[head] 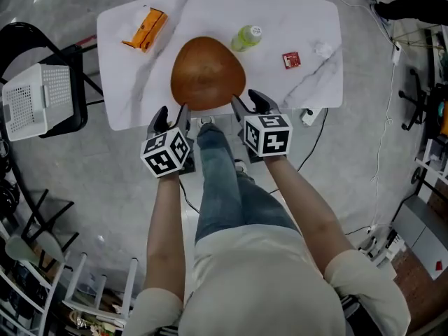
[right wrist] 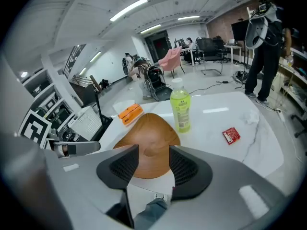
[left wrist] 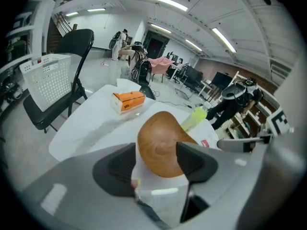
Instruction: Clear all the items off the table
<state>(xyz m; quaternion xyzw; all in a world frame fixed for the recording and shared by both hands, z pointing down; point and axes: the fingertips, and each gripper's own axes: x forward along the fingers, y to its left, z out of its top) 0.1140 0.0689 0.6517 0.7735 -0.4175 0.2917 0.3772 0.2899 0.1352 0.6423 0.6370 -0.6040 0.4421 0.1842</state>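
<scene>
Table clearing: approach to wooden plate.
Left gripper, right gripper: jaws apart, empty, at its near rim; next likely needs a rim grasp.

Brown rounded wooden plate: warm tone, faint grain swirl.
White rectangular marble-look table top: grey veins.
Orange cardboard box: white edge.
Yellow-green plastic bottle: white cap.
Red small square packet.
White perforated plastic basket on black folding chair.
</scene>
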